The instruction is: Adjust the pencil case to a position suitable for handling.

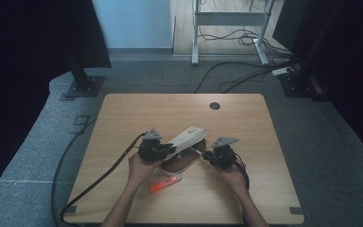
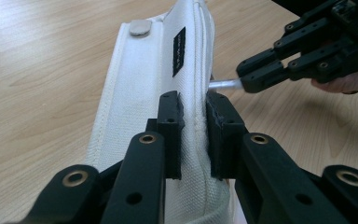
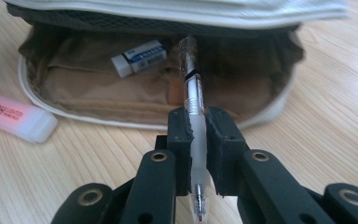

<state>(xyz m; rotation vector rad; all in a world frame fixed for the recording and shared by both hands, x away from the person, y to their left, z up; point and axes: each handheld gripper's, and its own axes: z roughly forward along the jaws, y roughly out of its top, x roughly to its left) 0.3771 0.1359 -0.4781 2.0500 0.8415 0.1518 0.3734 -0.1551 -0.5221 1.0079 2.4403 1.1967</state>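
A white fabric pencil case (image 1: pixel 185 140) lies open mid-table, its lid (image 2: pixel 154 79) held up. My left gripper (image 2: pixel 195 133) (image 1: pixel 169 149) is shut on the lid's seam edge. The brown inside (image 3: pixel 121 88) of the case holds a white eraser (image 3: pixel 137 57). My right gripper (image 3: pixel 198 142) (image 1: pixel 207 154) is shut on a clear pen (image 3: pixel 192 93), whose far end pokes into the case opening. In the left gripper view the right gripper (image 2: pixel 256 77) comes in from the right with the pen's white barrel (image 2: pixel 223 84) touching the lid's edge.
A pink highlighter (image 1: pixel 165 183) (image 3: pixel 14 116) lies on the wooden table (image 1: pixel 246 118) just in front of the case. A round cable hole (image 1: pixel 214 105) sits near the table's far edge. Cables trail off the left side.
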